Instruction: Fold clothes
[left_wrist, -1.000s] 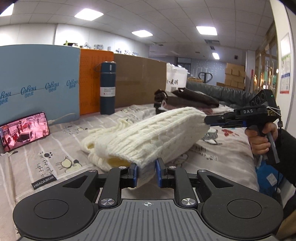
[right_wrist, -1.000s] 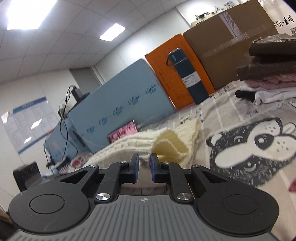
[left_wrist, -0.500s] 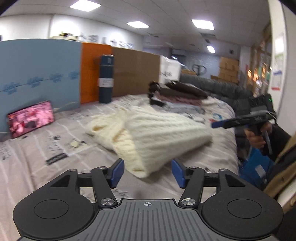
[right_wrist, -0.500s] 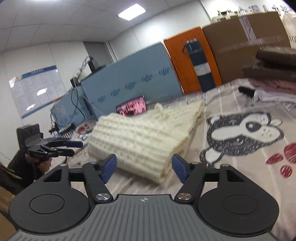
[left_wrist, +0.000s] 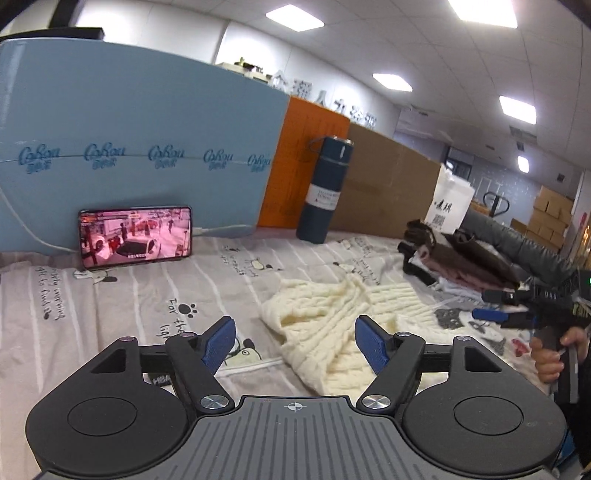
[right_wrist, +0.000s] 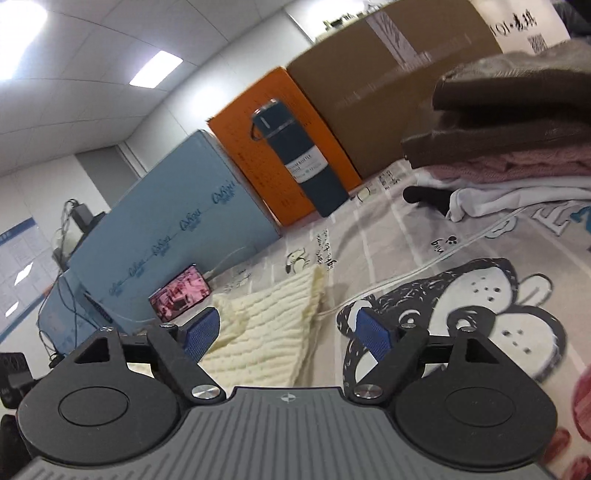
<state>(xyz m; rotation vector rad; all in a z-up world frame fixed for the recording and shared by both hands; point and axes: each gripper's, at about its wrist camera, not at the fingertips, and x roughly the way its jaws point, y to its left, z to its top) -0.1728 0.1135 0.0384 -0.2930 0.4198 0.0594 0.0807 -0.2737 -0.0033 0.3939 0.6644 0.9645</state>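
Observation:
A cream cable-knit sweater (left_wrist: 332, 332) lies folded on the printed bed sheet (left_wrist: 129, 302). My left gripper (left_wrist: 295, 341) is open and empty, just in front of the sweater's near edge. In the right wrist view the sweater (right_wrist: 266, 332) lies low and left on the sheet (right_wrist: 406, 258). My right gripper (right_wrist: 286, 334) is open and empty, close above the sheet beside the sweater. It also shows in the left wrist view (left_wrist: 491, 306) at the far right, held in a hand.
A stack of folded brown, pink and white clothes (left_wrist: 461, 258) sits at the right; it also shows in the right wrist view (right_wrist: 517, 136). A dark blue bottle (left_wrist: 325, 192), a phone playing video (left_wrist: 135, 236), and blue, orange and brown boxes line the back.
Both grippers let go of the sweater and opened. The sweater dropped flat onto the sheet. Both grippers have pulled back from it, and the left view has turned toward the phone.

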